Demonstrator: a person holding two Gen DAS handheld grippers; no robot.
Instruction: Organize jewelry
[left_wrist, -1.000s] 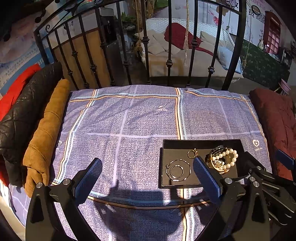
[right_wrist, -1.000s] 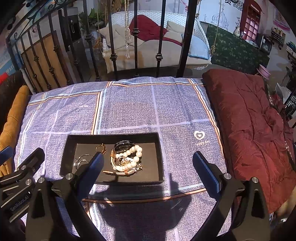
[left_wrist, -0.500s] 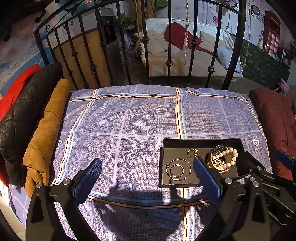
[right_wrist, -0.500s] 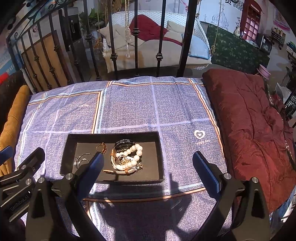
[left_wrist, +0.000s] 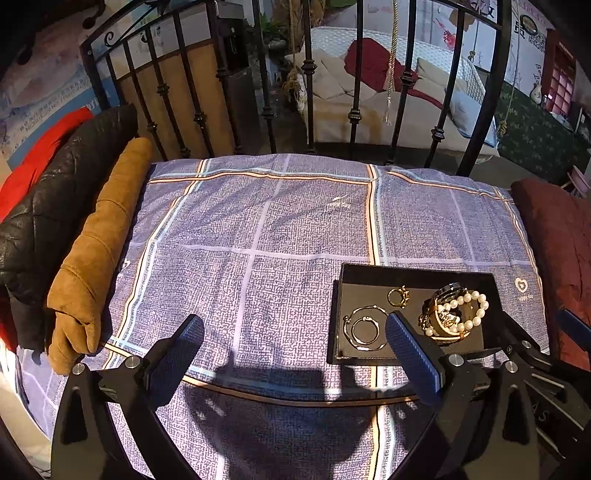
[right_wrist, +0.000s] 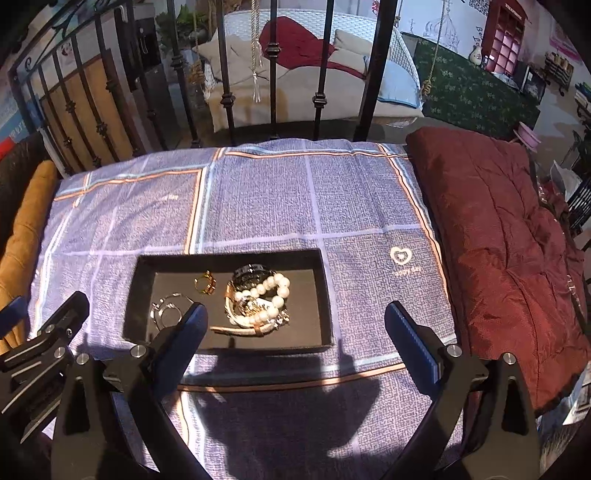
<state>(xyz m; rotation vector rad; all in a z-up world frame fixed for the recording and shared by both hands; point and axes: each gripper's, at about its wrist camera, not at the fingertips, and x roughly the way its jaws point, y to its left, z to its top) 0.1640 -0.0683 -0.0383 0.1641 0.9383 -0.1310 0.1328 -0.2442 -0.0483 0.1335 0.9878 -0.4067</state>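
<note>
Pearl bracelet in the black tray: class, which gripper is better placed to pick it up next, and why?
Right, probably. The pearl bracelet lies between the open right gripper's fingers, while it sits beyond the left gripper's right finger.

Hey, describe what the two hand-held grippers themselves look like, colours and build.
Both match: the left hand-held gripper and right hand-held gripper have matte black angular frames with silver screw heads, and two flat fingers faced with ribbed dark blue pads. No cables or sleeves show.
</note>
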